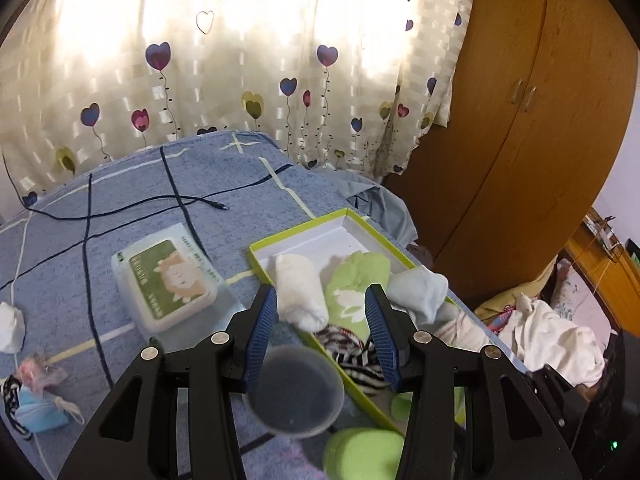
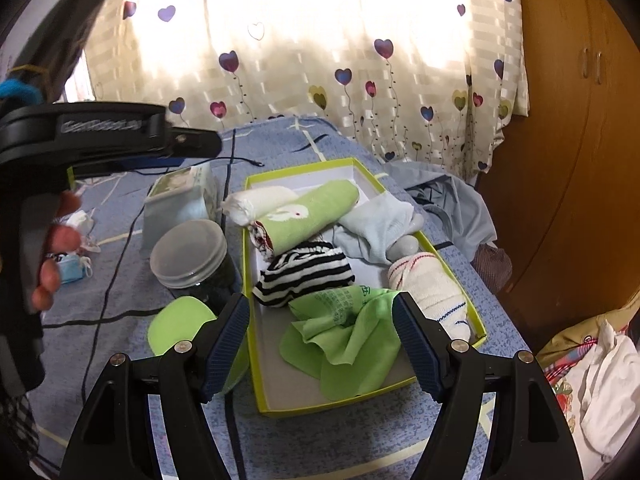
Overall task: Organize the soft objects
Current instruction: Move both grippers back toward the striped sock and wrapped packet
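Here, each line is read from the jaws outward.

Left gripper (image 1: 320, 330): held above the bed, jaws spread; nothing is pinched between the blue pads (image 1: 262, 338).

Right gripper (image 2: 322, 340): held over the near end of the box, jaws spread wide and gripping nothing; the green cloth (image 2: 344, 344) is seen loose between them.

Box (image 2: 258, 368): a lime-rimmed, white-lined tray laid on the blue bedspread (image 2: 120, 280).

Soft objects: the striped sock (image 2: 304, 274), green rabbit sock (image 2: 308, 210), white roll (image 2: 256, 200), pale blue sock (image 2: 378, 224) and white bundle with red and blue stitching (image 2: 432, 284) are all lodged in the box.

Jar (image 2: 190, 254): stood upright just beside the box's left wall, lid on.

Wipes pack (image 1: 166, 276): laid flat on the bedspread, left of the box.

Leftovers: a white wad (image 1: 10, 326) and a blue pouch (image 1: 38, 414) are left well apart from the box.
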Tool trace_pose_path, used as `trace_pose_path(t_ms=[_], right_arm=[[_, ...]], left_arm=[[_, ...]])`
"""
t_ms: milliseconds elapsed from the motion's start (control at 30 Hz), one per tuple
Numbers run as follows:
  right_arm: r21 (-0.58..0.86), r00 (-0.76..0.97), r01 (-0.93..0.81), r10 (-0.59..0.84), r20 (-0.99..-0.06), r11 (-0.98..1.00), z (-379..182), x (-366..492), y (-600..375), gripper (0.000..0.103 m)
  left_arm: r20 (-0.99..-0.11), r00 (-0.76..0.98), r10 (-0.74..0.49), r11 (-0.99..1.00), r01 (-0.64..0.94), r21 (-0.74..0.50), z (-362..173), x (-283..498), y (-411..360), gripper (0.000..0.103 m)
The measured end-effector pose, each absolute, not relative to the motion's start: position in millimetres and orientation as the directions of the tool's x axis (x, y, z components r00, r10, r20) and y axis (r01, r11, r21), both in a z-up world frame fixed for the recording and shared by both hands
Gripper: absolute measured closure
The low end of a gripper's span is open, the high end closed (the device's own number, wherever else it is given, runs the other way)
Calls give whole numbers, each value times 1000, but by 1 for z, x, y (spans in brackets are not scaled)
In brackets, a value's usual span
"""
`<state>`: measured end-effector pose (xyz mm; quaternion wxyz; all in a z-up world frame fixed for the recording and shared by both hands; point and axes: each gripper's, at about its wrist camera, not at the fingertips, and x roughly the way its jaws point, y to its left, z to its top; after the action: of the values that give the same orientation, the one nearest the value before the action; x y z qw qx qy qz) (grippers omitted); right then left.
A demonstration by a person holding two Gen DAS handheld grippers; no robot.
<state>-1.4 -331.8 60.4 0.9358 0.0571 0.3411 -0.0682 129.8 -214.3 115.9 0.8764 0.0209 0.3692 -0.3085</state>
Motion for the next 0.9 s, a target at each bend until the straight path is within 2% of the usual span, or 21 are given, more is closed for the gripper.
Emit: trace_pose_path(t_ms=[400, 900], right_arm=[[58, 787, 130, -67, -613, 990, 75, 3, -310, 29], [53, 807, 14, 20, -590, 999, 83, 16, -265, 29]], left_arm=[[-622, 611, -490, 844, 512, -162, 124, 102, -173, 56], [-616, 665, -423, 893, 423, -157, 121, 90, -121, 56]])
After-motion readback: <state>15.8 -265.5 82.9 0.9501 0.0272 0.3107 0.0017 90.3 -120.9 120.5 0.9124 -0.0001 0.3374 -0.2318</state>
